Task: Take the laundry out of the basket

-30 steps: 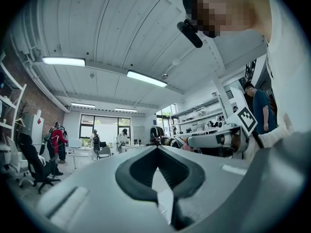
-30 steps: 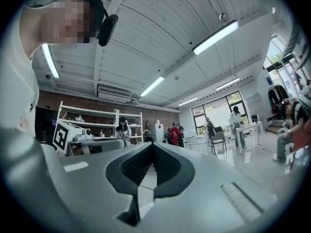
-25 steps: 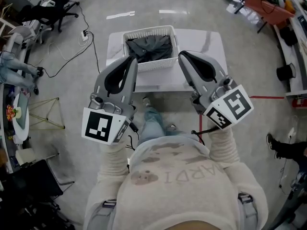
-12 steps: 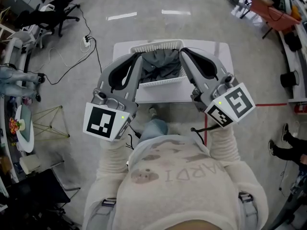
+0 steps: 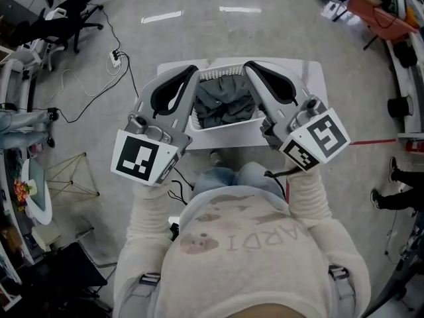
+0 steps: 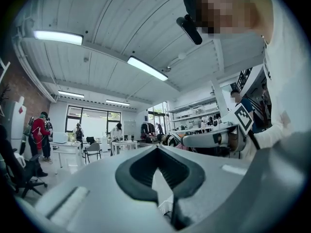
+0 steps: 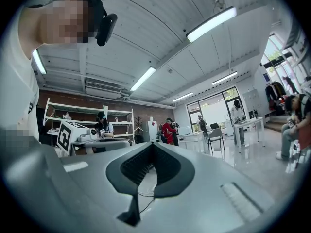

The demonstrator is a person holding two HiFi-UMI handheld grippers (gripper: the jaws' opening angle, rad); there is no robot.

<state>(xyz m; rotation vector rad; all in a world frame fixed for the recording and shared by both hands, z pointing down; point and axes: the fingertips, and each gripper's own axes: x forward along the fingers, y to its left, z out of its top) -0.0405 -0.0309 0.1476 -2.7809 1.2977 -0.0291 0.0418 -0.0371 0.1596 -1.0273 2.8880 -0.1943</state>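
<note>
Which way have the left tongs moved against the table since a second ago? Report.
Yes: the left tongs moved forward over the table, from beside the basket's near part to its far end.

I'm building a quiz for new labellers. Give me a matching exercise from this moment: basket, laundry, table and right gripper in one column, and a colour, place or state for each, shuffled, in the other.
1 basket
2 laundry
3 table
4 right gripper

A dark, in the basket
B shut, empty
C white, under the basket
D white, slotted walls, on the table

Pairs: 1-D, 2-A, 3-C, 4-B
</note>
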